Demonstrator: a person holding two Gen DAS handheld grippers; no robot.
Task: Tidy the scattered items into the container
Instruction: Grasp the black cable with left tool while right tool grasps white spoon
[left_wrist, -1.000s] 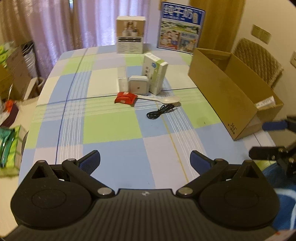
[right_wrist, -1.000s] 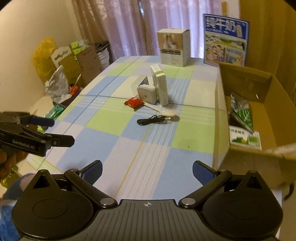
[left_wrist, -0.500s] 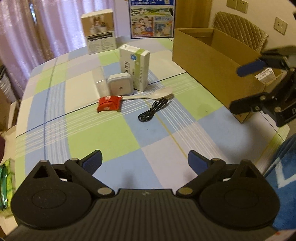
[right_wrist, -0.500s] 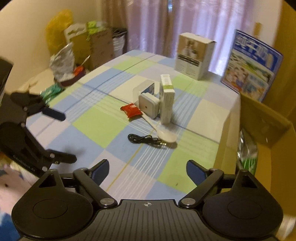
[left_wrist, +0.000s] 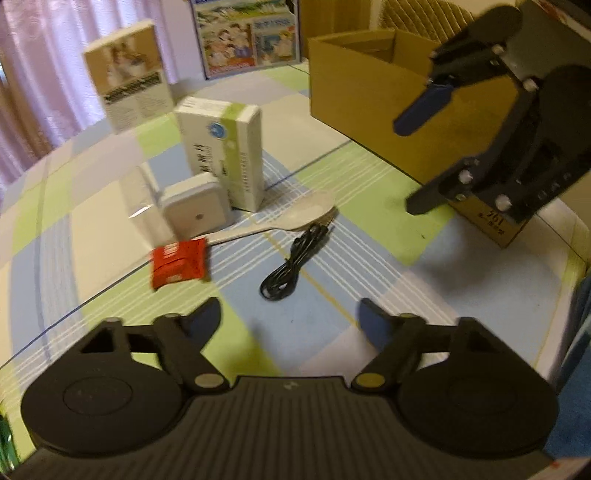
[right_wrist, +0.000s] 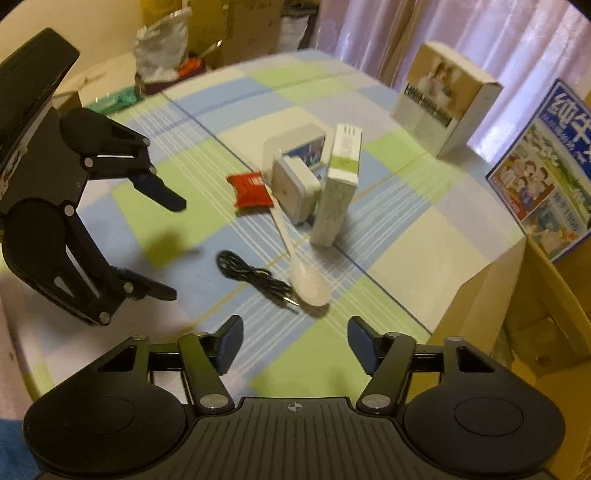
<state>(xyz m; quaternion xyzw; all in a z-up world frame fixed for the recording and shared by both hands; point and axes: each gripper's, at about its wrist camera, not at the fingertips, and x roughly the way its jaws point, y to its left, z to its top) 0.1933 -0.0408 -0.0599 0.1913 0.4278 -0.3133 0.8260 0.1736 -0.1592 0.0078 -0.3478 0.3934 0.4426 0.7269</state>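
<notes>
- My left hand-held gripper (left_wrist: 290, 319) is spread wide with nothing between its fingers; from its own camera the cable (left_wrist: 293, 266) lies at 12 o'clock just ahead of the tips, on the desk (left_wrist: 110, 206).
- My right hand-held gripper (right_wrist: 295, 341) is also wide open and holds nothing; from its camera the spoon (right_wrist: 301, 266) bowl sits at 12 o'clock, just ahead.
- In the left view the red packet (left_wrist: 179, 264) is at 10 o'clock, touching the spoon's handle end; the square white case (left_wrist: 195, 212) stands behind it, and the tall white-and-green box (left_wrist: 225, 155) just beside that at 11 o'clock.
- The left view shows the carton (left_wrist: 362, 99) from outside, at 1 o'clock, with my right hand-held gripper hanging in front of its near corner at 2 o'clock. I cannot see what lies inside.
- The right view shows only the carton's wall and rim (right_wrist: 517, 280) at 3 o'clock; its inside is blurred.
- Only the right view shows a white-and-blue box (right_wrist: 303, 142) leaning behind the square case, plus bags and cartons off the desk at 11 o'clock.
- The right view shows my left hand-held gripper at 9 o'clock, above the desk, well apart from the packet.
- Both views show a photo box (right_wrist: 443, 107) and a blue poster (right_wrist: 546, 184) at the far edge.
</notes>
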